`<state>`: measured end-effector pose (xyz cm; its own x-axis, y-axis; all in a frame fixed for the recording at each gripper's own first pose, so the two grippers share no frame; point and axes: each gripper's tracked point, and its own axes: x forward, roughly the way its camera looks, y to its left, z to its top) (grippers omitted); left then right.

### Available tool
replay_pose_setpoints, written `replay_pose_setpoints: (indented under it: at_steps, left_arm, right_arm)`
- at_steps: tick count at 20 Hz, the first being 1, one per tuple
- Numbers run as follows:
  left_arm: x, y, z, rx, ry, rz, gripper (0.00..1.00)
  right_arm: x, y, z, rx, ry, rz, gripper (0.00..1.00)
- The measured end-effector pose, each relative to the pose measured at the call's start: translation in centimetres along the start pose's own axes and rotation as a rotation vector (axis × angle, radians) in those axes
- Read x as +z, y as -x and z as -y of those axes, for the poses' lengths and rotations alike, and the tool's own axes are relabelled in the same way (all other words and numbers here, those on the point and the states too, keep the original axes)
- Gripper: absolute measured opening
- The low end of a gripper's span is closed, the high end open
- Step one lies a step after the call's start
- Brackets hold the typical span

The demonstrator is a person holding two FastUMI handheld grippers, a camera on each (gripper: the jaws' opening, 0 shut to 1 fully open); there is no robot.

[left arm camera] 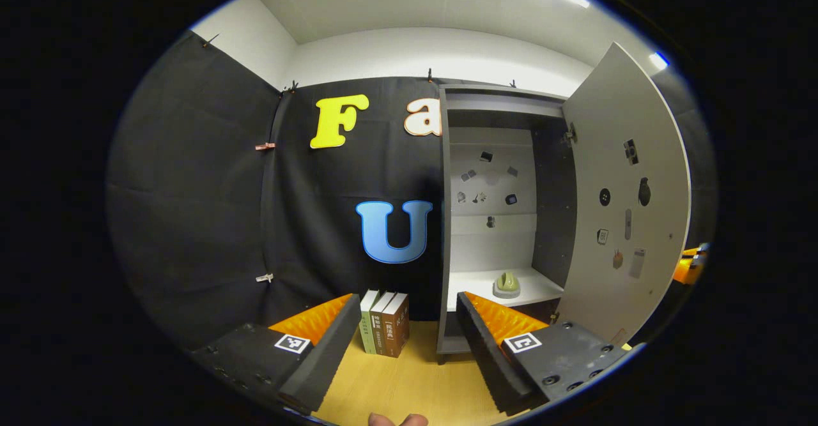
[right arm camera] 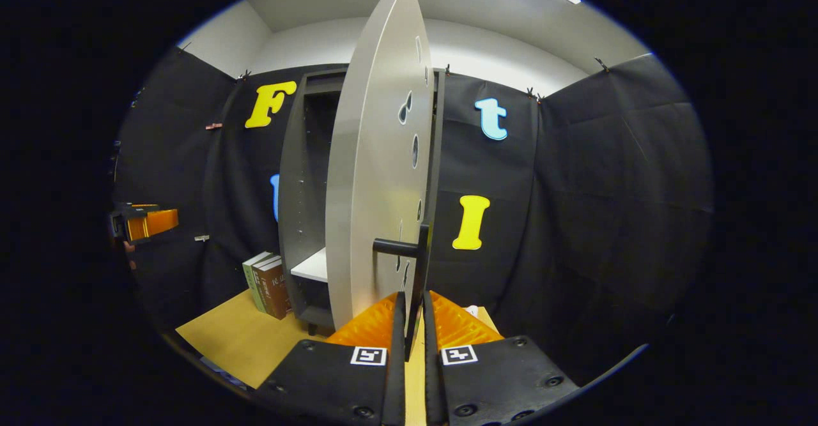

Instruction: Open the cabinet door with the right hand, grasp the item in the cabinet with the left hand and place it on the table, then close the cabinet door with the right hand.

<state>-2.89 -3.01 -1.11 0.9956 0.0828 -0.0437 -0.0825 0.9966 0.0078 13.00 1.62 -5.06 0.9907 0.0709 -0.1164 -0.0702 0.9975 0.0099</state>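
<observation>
The grey cabinet (left arm camera: 489,103) stands open, and a small pale green item (left arm camera: 507,283) sits on its white shelf (left arm camera: 473,282). My left gripper (left arm camera: 406,297) is open and empty, in front of the cabinet and short of the shelf. The cabinet door (left arm camera: 623,209) is swung out to the right. In the right gripper view the door (right arm camera: 377,158) is seen almost edge-on. My right gripper (right arm camera: 414,295) is shut on the black door handle (right arm camera: 399,247), whose bar runs down between the fingers. The left gripper (right arm camera: 144,221) shows far off at the left there.
Three books (left arm camera: 385,320) stand upright on the wooden table (left arm camera: 396,381) just left of the cabinet, also seen as books (right arm camera: 268,285) in the right gripper view. Small stickers dot the cabinet's back panel and the door's inner face. A fingertip (left arm camera: 396,419) shows at the bottom edge.
</observation>
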Motion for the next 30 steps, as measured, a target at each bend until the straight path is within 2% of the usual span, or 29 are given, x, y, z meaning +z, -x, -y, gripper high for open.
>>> replay_pose_setpoints:
  at_steps: [2,3,5,8,11,14,16,18,20,22,23,24,27,30]
  left_arm:
    - [0.0,-0.2,0.8,-0.002,-0.008,-0.001,0.92]
    - [-0.1,-0.4,1.2,-0.003,-0.008,-0.003,0.94]
    - [-0.1,-0.7,1.7,-0.001,-0.016,-0.006,0.94]
    - [-0.2,-1.0,2.4,0.0,-0.018,-0.007,0.92]
    - [-0.1,-1.2,3.2,-0.01,-0.016,-0.008,0.92]
    - [-0.1,-1.5,4.0,-0.02,-0.016,-0.008,0.94]
    - [0.0,-1.7,4.4,-0.025,-0.015,-0.006,0.94]
    - [0.1,-1.9,5.1,-0.035,-0.017,-0.009,0.94]
    - [0.1,-2.4,5.8,-0.044,-0.021,-0.01,0.94]
    - [-0.1,-2.8,6.7,-0.061,-0.028,-0.015,0.94]
    - [-0.3,-3.1,7.5,-0.077,-0.034,-0.021,0.96]
    - [-0.4,-3.3,8.1,-0.089,-0.041,-0.027,0.92]
    - [-1.1,-4.2,10.1,-0.132,-0.033,-0.054,0.94]
    - [-1.3,-5.9,12.2,-0.172,-0.054,-0.078,0.92]
  right_arm:
    - [0.2,0.2,2.0,-0.026,-0.005,0.009,0.12]
    - [0.2,0.3,3.2,-0.033,-0.013,0.015,0.1]
    - [-0.2,0.2,4.5,-0.029,-0.072,0.01,0.07]
    - [-0.2,0.1,4.9,-0.011,-0.107,0.001,0.07]
    - [-0.2,0.3,5.0,-0.002,-0.061,0.002,0.12]
    - [0.6,0.6,5.3,0.0,-0.053,0.024,0.08]
    - [1.4,1.8,5.7,-0.005,-0.071,0.059,0.12]
    - [2.2,2.7,7.3,-0.024,-0.082,0.099,0.31]
    - [2.3,2.4,9.6,-0.083,-0.059,0.124,0.65]
    - [1.4,1.9,10.6,-0.077,-0.092,0.122,1.0]
    - [1.6,2.6,10.4,-0.079,-0.111,0.12,0.95]
    - [1.5,2.5,10.8,-0.094,-0.116,0.119,0.98]
    - [1.2,2.6,13.0,-0.14,-0.105,0.124,0.98]
    - [0.9,2.4,14.5,-0.166,-0.068,0.139,0.98]
